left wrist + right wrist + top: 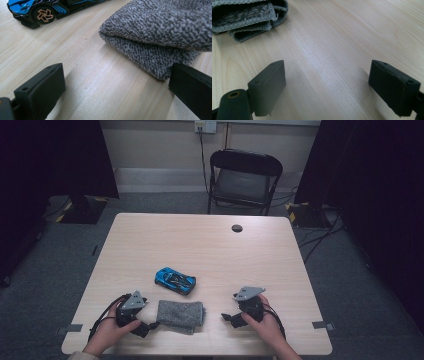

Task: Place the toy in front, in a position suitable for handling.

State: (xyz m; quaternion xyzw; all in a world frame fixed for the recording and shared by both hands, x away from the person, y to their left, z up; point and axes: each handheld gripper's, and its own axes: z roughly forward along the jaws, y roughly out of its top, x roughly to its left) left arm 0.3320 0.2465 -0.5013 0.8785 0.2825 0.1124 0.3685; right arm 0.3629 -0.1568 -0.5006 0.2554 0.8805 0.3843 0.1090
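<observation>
Grey cloth [180,316] is lying between both tongs | left tongs [145,327] sitting open, touching it | right tongs [230,318] sitting open, apart

No legible text, label, brand, number or sign is found in any view. The blue toy car [175,280] carries light stripe markings on its bodywork, but they form no readable characters. The grey folded cloth [180,316] bears no tag.

Grey knitted cloth [180,315] folded, flat on table near front edge, just in front of blue toy car [175,280].
</observation>
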